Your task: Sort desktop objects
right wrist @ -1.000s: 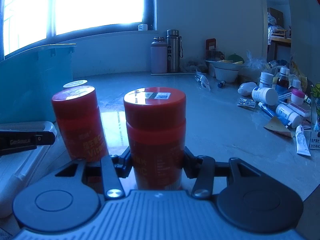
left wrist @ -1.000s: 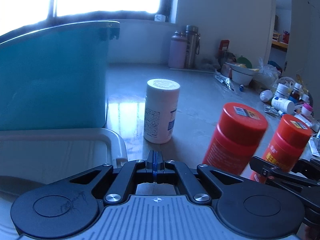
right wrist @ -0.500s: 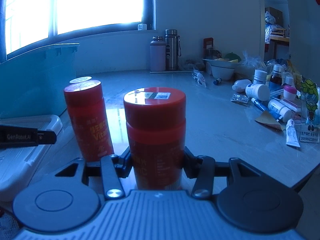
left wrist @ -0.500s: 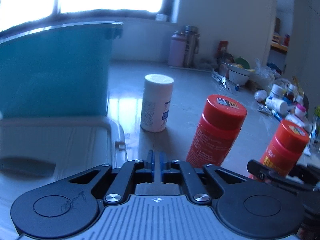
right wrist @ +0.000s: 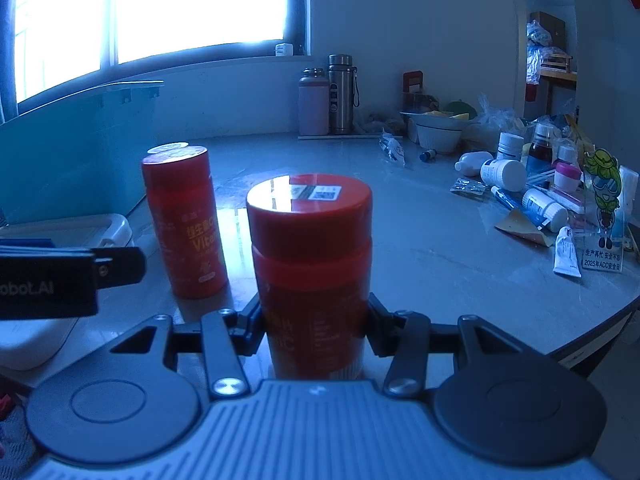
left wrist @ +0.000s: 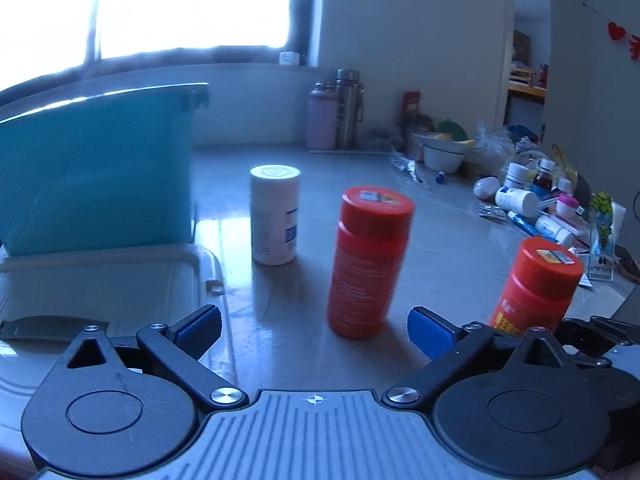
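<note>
Left wrist view: left gripper [left wrist: 314, 330] spread wide, free upright red plastic bottle [left wrist: 368, 262] just ahead between its blue pads, white pill bottle [left wrist: 275, 220] beyond on grey tabletop [left wrist: 440, 240]; right wrist view: right gripper [right wrist: 314, 326] clamped around second red-capped bottle [right wrist: 311, 272], first bottle [right wrist: 184, 222] left.

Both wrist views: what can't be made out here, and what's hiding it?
- White bottle: right wrist view shows only its cap; the free red bottle hides the rest.
- Held red bottle: base hidden by the right gripper body; label too dark to read.
- Teal bin: contents hidden by its wall in both views.
- Medicine pile: labels too small.
- White tray: cut off by the frame edge.
</note>
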A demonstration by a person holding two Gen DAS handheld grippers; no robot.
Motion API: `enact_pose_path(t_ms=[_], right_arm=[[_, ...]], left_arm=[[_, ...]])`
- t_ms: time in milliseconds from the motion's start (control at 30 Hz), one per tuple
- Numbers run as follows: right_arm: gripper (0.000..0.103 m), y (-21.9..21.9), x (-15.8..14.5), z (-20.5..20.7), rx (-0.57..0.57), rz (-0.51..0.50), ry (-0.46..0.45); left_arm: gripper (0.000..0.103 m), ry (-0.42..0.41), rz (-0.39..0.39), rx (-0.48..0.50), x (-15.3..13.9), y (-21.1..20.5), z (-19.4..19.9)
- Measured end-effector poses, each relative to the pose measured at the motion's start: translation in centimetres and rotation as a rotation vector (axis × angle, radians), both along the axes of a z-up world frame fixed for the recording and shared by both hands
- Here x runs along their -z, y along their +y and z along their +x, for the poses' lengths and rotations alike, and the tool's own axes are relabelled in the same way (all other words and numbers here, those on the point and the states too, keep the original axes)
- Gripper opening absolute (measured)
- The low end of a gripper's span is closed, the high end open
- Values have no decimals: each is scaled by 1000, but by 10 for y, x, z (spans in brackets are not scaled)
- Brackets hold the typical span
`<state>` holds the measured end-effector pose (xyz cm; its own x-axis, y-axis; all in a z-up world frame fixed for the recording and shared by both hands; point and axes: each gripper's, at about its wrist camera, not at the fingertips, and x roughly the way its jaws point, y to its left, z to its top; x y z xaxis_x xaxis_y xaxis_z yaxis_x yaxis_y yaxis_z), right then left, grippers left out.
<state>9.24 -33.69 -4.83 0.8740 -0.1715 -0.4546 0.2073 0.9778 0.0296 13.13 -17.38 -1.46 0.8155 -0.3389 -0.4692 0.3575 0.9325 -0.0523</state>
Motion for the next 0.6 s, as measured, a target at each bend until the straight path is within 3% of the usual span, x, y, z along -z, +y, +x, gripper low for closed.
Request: enact_pose_path(t_ms=[600], right_arm=[[50, -11, 2, -5, 16, 15, -9]], left_arm=[[101, -15, 37, 21, 1, -27, 10]])
